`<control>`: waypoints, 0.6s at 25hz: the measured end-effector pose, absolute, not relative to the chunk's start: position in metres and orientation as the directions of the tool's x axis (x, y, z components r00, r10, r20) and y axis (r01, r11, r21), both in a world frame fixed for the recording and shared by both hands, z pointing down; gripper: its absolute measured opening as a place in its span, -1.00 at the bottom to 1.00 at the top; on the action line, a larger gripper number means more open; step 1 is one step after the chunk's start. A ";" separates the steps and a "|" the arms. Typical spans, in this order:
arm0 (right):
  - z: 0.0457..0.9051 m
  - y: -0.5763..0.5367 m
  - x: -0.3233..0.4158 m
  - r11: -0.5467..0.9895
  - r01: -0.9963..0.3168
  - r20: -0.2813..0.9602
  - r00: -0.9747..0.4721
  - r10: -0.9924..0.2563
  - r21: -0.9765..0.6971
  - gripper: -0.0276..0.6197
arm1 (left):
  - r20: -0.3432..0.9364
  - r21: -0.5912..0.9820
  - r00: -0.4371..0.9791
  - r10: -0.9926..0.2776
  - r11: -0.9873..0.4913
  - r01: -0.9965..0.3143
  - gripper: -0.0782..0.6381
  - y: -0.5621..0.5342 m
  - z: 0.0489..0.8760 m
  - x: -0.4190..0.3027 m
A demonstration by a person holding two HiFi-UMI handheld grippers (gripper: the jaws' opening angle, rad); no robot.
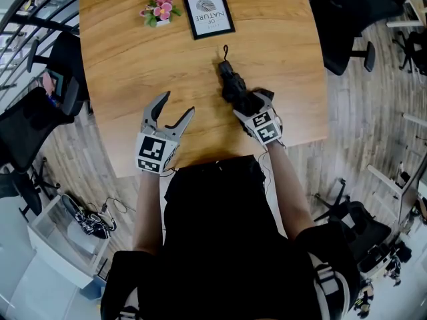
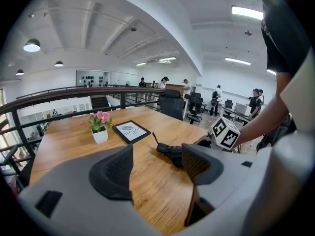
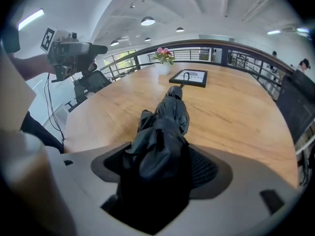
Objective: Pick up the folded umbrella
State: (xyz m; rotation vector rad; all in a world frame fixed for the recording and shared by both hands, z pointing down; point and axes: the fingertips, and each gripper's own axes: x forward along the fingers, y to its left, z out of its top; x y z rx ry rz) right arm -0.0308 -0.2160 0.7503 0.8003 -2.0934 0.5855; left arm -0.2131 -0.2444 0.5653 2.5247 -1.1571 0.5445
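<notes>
- Now the right gripper (image 3: 157, 167) is clamped on the folded umbrella (image 1: 233, 84); black fabric fills the gap between its two jaws, and both pads press against it.
- The umbrella lies on the wooden table (image 1: 127, 59), on the person's side of the framed print (image 1: 209, 13) and slightly to its right. Its long axis points roughly at the print.
- The umbrella's strap loop (image 1: 225, 51) is its nearest part to the print, close to the frame's lower edge but apart from it. The gripped end is the part farthest from the print, near the table's front edge.
- Whether the gripped end is off the wood cannot be told; the end toward the print appears to rest on the table.
- The left gripper (image 1: 179, 103) has its jaws spread wide with nothing between them. It hovers on the person's side of the print and to its left, apart from the umbrella.
- A small pot of pink flowers (image 1: 159, 10) stands just beside the print's left edge.
</notes>
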 end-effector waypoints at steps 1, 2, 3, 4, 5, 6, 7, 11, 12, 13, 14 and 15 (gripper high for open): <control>0.750 -0.215 -0.031 0.693 -0.709 0.814 -0.477 -0.331 -0.134 0.22 | 0.461 0.121 0.603 -0.651 -0.627 -0.769 0.09 -0.245 0.565 -0.212; 0.750 -0.215 -0.032 0.693 -0.708 0.816 -0.477 -0.326 -0.137 0.21 | 0.461 0.122 0.605 -0.649 -0.629 -0.768 0.09 -0.245 0.566 -0.210; 0.750 -0.215 -0.031 0.693 -0.707 0.818 -0.477 -0.322 -0.139 0.19 | 0.462 0.123 0.607 -0.647 -0.631 -0.766 0.09 -0.245 0.566 -0.209; 0.751 -0.215 -0.031 0.693 -0.707 0.819 -0.476 -0.319 -0.141 0.18 | 0.462 0.124 0.609 -0.645 -0.632 -0.765 0.09 -0.245 0.566 -0.208; 0.752 -0.215 -0.031 0.693 -0.707 0.821 -0.476 -0.315 -0.144 0.16 | 0.462 0.125 0.609 -0.644 -0.633 -0.764 0.09 -0.246 0.567 -0.208; 0.753 -0.215 -0.032 0.692 -0.706 0.824 -0.475 -0.310 -0.147 0.14 | 0.463 0.124 0.609 -0.644 -0.633 -0.764 0.09 -0.246 0.567 -0.208; 0.754 -0.215 -0.032 0.692 -0.706 0.826 -0.474 -0.304 -0.151 0.13 | 0.464 0.123 0.608 -0.644 -0.632 -0.765 0.09 -0.245 0.568 -0.208; 0.754 -0.215 -0.032 0.692 -0.703 0.830 -0.478 -0.289 -0.164 0.07 | 0.467 0.120 0.604 -0.646 -0.630 -0.767 0.09 -0.246 0.568 -0.208; 0.753 -0.216 -0.031 0.693 -0.701 0.828 -0.480 -0.288 -0.165 0.06 | 0.469 0.120 0.604 -0.644 -0.631 -0.766 0.09 -0.246 0.568 -0.207; 0.752 -0.217 -0.031 0.695 -0.700 0.827 -0.482 -0.290 -0.164 0.05 | 0.470 0.119 0.604 -0.644 -0.632 -0.766 0.09 -0.247 0.569 -0.207; 0.753 -0.218 -0.030 0.695 -0.700 0.826 -0.482 -0.291 -0.164 0.04 | 0.470 0.116 0.603 -0.645 -0.632 -0.766 0.09 -0.247 0.569 -0.207; 0.755 -0.218 -0.030 0.692 -0.702 0.827 -0.481 -0.290 -0.166 0.03 | 0.469 0.113 0.602 -0.646 -0.632 -0.766 0.09 -0.247 0.568 -0.208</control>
